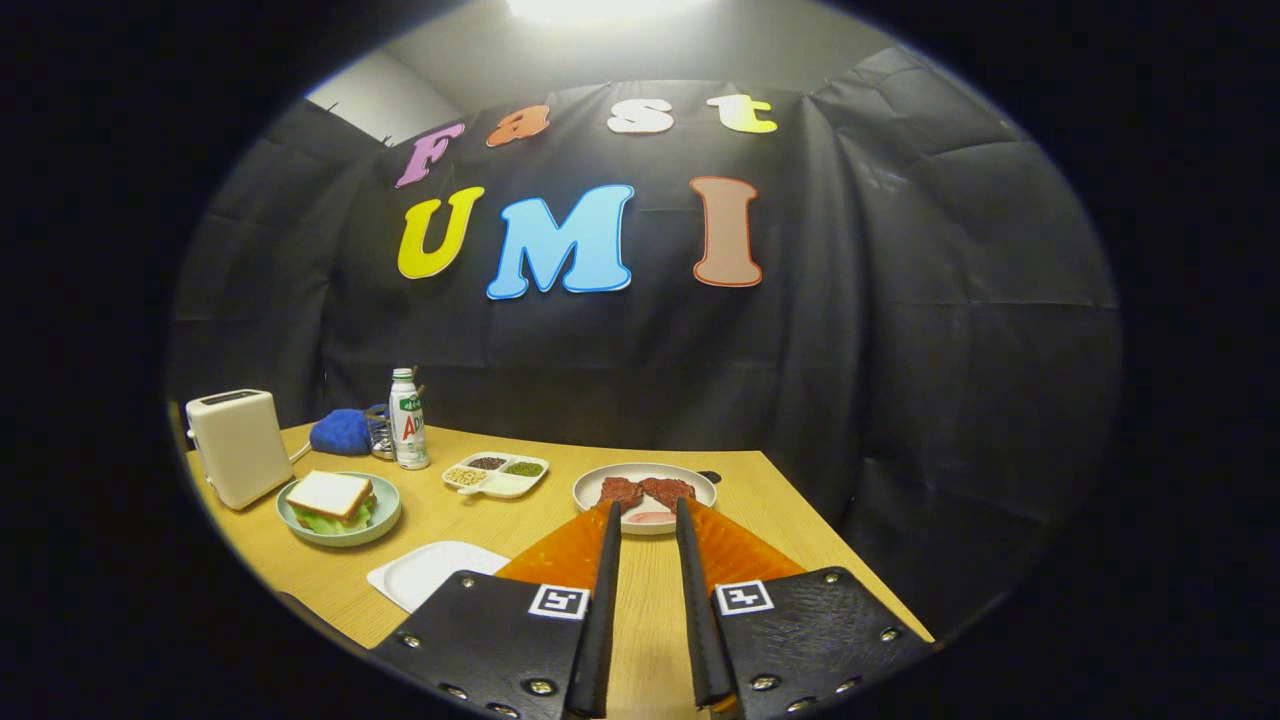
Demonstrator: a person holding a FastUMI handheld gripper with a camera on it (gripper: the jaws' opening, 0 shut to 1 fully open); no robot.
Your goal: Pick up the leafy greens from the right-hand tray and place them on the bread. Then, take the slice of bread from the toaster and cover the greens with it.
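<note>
Judging the step: both moves looked finished, so you had only to hold the gripper clear.
Toaster [240,445]: it stood at ten o'clock, its slot showing no slice.
Sandwich: on the green plate [385,520] just right of the toaster, the top bread slice [330,492] covered the leafy greens [322,520], which peeked out beneath it.
White tray [425,570]: it lay bare at eleven o'clock, near your left finger.
Clutter: a blue cloth [340,432], a bottle [407,432] and a divided dish [497,474] of beans sat behind, well apart from the sandwich.
Gripper [646,515]: its fingers were parted a little and gripped nothing.
Round plate [645,483]: at twelve o'clock, just beyond the fingertips, it carried dark red pieces.
Obstacles: nothing seemed to block a retreat.
</note>
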